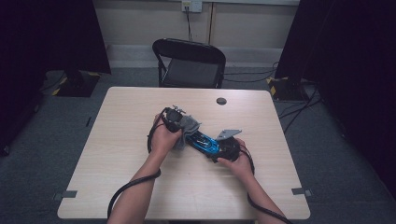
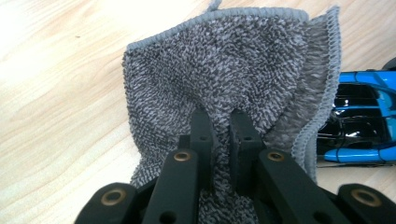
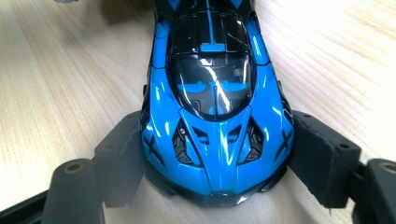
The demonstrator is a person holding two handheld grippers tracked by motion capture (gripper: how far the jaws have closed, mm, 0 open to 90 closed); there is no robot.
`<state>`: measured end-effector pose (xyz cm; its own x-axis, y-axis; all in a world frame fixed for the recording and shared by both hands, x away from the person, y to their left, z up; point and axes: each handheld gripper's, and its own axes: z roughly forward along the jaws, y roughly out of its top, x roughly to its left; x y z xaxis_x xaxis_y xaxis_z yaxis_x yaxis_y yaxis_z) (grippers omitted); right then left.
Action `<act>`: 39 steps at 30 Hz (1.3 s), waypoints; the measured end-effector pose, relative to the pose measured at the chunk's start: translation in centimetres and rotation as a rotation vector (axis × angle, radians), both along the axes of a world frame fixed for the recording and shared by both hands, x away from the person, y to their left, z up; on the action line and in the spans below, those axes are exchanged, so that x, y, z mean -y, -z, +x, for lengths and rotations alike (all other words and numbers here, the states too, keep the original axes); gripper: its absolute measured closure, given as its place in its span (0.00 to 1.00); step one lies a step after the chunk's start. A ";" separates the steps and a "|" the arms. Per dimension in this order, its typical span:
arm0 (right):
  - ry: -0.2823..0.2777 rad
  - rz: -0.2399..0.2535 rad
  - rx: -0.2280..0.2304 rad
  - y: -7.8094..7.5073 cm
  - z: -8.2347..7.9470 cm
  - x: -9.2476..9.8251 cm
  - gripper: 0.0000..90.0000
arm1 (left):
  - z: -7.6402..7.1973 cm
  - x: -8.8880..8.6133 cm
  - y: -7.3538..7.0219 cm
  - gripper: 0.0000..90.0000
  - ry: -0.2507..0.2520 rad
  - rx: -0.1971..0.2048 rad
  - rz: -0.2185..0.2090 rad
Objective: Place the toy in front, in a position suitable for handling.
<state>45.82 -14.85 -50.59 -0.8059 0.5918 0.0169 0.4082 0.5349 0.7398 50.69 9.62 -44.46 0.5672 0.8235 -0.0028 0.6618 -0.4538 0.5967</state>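
Note:
A blue and black toy car (image 1: 204, 141) lies on the wooden table (image 1: 140, 186) between the two hands. My right gripper (image 3: 217, 154) is shut on the toy car (image 3: 212, 93), its pads pressed against both sides of one end. A grey terry cloth (image 2: 224, 70) hangs pinched in my left gripper (image 2: 222, 123), draped over the table just beside the toy car (image 2: 364, 121). In the high view the left gripper (image 1: 175, 122) holds the cloth (image 1: 189, 126) at the car's far end, and the right gripper (image 1: 224, 148) sits at its near end.
A black folding chair (image 1: 189, 63) stands behind the table's far edge. A dark round disc (image 1: 221, 101) lies on the table near that edge. Cables trail from both grippers off the near edge. Dark curtains flank the room.

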 end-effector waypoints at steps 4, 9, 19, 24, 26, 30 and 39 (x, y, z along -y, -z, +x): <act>0.000 0.000 0.000 0.0 0.0 0.0 0.28 | 0.1 -0.2 0.1 0.92 -0.008 -0.005 0.001; 0.000 0.000 0.000 0.0 0.0 0.0 0.28 | 0.1 -0.2 0.1 0.92 -0.008 0.001 0.011; 0.000 0.000 0.000 0.0 0.0 0.0 0.28 | 0.4 -0.6 0.4 0.92 -0.038 -0.004 0.033; 0.000 0.000 0.000 0.0 0.0 0.0 0.28 | 0.5 -0.8 0.4 0.92 -0.053 -0.008 0.039; 0.000 0.000 0.000 0.0 0.0 0.0 0.28 | 0.5 -0.9 0.4 0.92 -0.053 -0.005 0.043; 0.000 0.000 0.000 0.0 0.0 0.0 0.28 | 0.6 -1.0 0.3 0.92 -0.065 0.005 0.050; 0.000 0.000 0.000 0.0 0.0 0.0 0.28 | 1.0 -1.5 0.2 0.92 -0.078 0.018 0.046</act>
